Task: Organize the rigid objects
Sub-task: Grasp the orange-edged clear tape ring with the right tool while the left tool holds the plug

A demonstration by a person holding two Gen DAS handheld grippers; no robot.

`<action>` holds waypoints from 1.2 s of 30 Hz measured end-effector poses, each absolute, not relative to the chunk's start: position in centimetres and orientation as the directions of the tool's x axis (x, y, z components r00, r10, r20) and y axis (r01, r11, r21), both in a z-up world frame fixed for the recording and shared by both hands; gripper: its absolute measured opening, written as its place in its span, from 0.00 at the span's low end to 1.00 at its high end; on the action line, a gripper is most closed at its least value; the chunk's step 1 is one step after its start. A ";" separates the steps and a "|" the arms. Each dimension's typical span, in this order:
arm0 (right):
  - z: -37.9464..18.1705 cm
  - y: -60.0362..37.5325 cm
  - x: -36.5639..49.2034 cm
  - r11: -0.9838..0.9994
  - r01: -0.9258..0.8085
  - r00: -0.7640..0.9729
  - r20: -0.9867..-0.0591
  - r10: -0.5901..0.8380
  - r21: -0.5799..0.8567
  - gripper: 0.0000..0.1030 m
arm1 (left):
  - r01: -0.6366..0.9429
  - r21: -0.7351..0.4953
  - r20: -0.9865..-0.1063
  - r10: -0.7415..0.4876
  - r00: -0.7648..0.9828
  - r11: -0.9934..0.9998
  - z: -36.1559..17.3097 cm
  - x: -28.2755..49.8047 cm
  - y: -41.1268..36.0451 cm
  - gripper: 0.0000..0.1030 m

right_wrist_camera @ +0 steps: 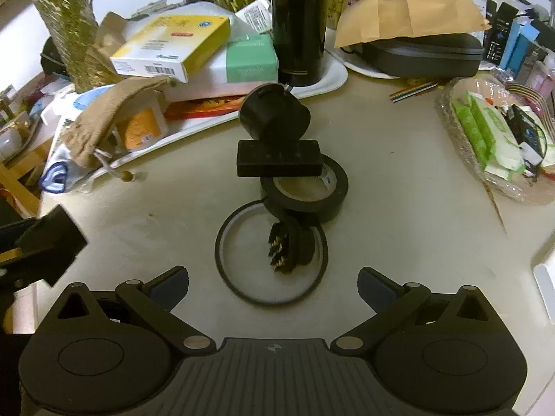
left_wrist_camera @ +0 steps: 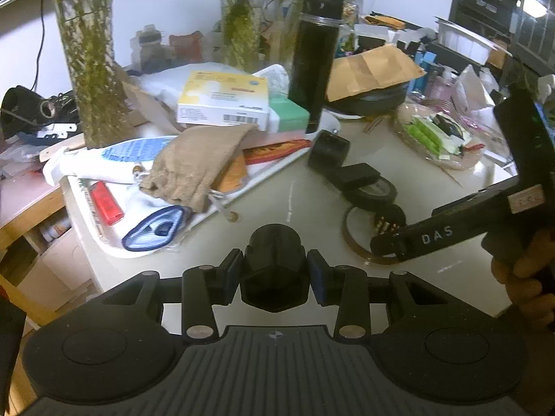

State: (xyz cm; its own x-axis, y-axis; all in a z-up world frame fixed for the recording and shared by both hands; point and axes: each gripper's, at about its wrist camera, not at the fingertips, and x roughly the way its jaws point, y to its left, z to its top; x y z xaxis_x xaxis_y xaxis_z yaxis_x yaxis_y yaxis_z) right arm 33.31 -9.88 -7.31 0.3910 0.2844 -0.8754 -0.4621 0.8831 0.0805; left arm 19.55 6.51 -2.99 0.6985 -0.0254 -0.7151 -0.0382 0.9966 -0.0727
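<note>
My left gripper (left_wrist_camera: 274,270) is shut on a black, hexagon-based plastic piece (left_wrist_camera: 274,263), with the blue pads pressing both its sides, just above the beige table (left_wrist_camera: 277,204). My right gripper (right_wrist_camera: 274,287) stands open over a thin black ring (right_wrist_camera: 242,222). Inside the ring lies a black connector with gold pins (right_wrist_camera: 288,246). Beyond it sit a black tape roll (right_wrist_camera: 322,194), a flat black box (right_wrist_camera: 277,163) resting on the roll, and a short black cylinder (right_wrist_camera: 274,114). In the left wrist view a hand holds the right gripper (left_wrist_camera: 388,242) beside the ring (left_wrist_camera: 350,242).
A white tray (right_wrist_camera: 333,79) at the back carries a tall black flask (right_wrist_camera: 298,24), a yellow box (right_wrist_camera: 173,48), a green box (right_wrist_camera: 249,59) and a burlap bag (right_wrist_camera: 104,118). A wrapped dish of green packets (right_wrist_camera: 485,131) lies right. Glass vases (left_wrist_camera: 90,52) stand at the left, by the table's edge.
</note>
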 end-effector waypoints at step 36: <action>-8.4 -8.4 34.0 0.858 -0.508 0.322 -0.906 0.274 0.079 0.84 | -0.033 -0.130 -0.696 -0.067 0.715 0.991 -2.7 19.7 6.5 0.39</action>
State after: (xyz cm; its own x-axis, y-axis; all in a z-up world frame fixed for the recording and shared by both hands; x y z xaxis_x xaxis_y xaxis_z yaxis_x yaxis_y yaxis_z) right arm 34.03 -8.41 -8.41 0.3218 0.2739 -0.9063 -0.5079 0.8578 0.0789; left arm 19.74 6.46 -2.74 0.7149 -0.0671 -0.6960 -0.0332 0.9910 -0.1297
